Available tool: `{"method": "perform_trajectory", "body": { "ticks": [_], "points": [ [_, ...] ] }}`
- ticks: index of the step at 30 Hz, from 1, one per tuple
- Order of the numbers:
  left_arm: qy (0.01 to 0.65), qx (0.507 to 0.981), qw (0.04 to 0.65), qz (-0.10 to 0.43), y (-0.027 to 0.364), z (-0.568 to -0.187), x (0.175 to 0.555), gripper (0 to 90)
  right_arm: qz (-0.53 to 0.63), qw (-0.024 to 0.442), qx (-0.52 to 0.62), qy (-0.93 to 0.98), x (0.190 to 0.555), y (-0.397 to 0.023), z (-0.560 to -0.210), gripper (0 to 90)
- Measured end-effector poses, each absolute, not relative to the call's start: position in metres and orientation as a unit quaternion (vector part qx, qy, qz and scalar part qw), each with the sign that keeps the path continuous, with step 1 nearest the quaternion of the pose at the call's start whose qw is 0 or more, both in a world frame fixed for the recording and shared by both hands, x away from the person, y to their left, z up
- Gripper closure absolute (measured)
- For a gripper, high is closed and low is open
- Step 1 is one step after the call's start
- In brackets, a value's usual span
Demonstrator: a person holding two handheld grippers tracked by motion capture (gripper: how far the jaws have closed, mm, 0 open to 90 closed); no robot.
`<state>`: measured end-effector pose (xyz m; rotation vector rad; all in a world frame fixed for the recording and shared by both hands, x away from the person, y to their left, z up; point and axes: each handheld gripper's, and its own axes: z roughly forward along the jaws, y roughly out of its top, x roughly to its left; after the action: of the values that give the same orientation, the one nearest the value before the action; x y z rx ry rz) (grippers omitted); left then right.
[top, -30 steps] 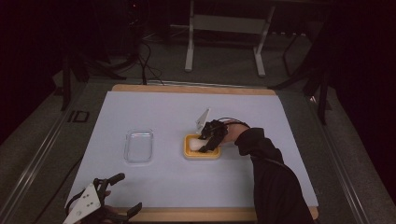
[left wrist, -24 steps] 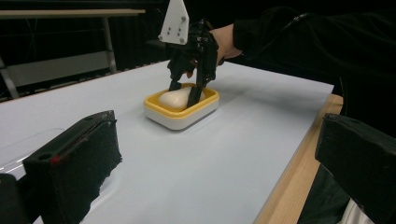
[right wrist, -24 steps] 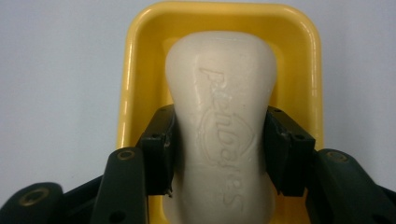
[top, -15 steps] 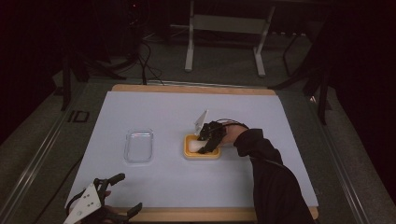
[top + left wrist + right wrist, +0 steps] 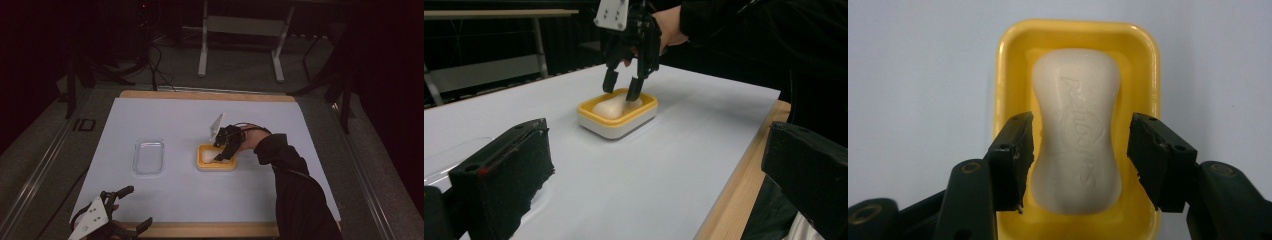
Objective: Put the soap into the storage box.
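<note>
Soap-wise, my right gripper (image 5: 1079, 165) has just been opening, pads now clear either side of the white waisted soap bar (image 5: 1078, 130) in the yellow rectangular plastic dish (image 5: 1013, 50), so I'd lift straight up.

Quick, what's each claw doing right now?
Left claw: open, holding nothing, low near the table's near edge.
Right claw: jaws just been opening, open around the soap bar in the yellow dish, pads clear of it.

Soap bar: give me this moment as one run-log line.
soap bar: lying in yellow dish | right gripper: jaws just opening, astride soap, pads clear | left gripper: open, idle near table edge | clear lid: left of dish
</note>
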<state>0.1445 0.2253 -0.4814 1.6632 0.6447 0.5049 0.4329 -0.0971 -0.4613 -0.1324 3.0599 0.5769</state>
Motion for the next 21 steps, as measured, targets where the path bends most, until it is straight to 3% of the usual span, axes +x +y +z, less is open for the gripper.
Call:
{"method": "perform_trajectory", "body": {
  "ticks": [7, 12, 21],
  "points": [
    [0.278, 0.719, 0.598, 0.218, 0.225, -0.482, 0.145, 0.1, 0.188, 0.016, -0.037, 0.981, 0.427, -0.101, -0.448, 41.2],
    [0.279, 0.720, 0.597, 0.217, 0.224, -0.482, 0.145, 0.1, 0.184, 0.017, -0.002, 0.983, 0.427, -0.104, -0.442, 28.9],
    [0.281, 0.720, 0.598, 0.213, 0.224, -0.482, 0.147, 0.1, 0.201, 0.045, 0.090, 0.975, 0.430, -0.115, -0.432, 18.1]
  ]
}}
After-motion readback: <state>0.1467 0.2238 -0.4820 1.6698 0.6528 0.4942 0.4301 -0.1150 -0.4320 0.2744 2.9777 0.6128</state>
